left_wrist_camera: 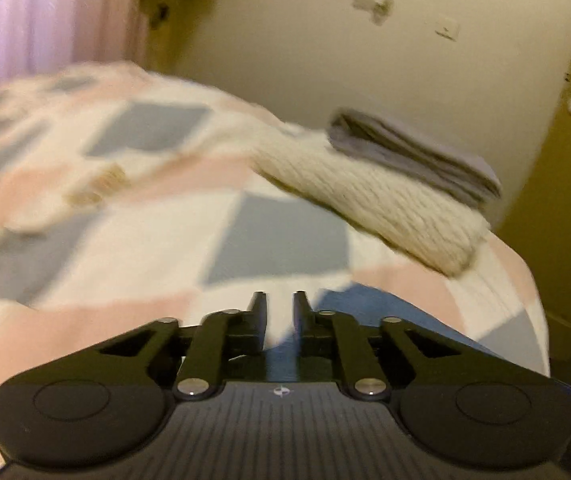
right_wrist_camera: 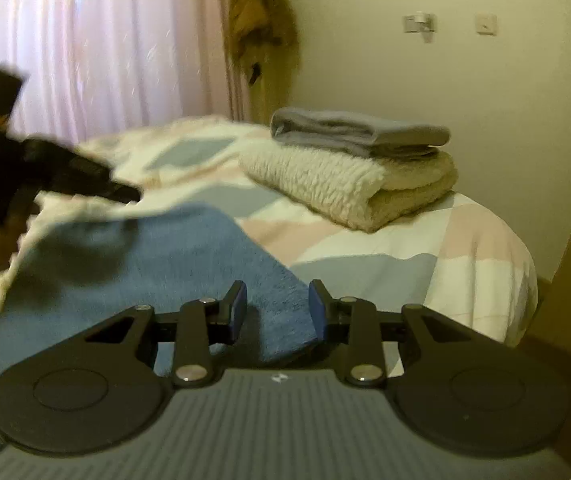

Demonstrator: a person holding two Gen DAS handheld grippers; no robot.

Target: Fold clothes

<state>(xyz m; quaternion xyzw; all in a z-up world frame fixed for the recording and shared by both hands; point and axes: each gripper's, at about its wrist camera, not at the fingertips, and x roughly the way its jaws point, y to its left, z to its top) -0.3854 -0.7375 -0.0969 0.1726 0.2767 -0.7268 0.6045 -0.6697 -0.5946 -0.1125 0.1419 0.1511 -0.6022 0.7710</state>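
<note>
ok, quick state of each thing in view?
left tool: narrowly open, holding nothing
right tool: open, over blue towel
blue towel: spread flat on bed, unfolded
cream fleece: folded, on bed
grey garment: folded, stacked on fleece
bed: covered, checked quilt

Two folded garments (right_wrist_camera: pixel 349 160), one blue towel (right_wrist_camera: pixel 189 264)

bed (right_wrist_camera: pixel 465 240) | checked cover | blue towel (right_wrist_camera: pixel 189 264) | cream folded blanket (right_wrist_camera: pixel 337 188)

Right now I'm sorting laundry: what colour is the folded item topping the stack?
Grey folded item, clearest in the right wrist view.
</note>
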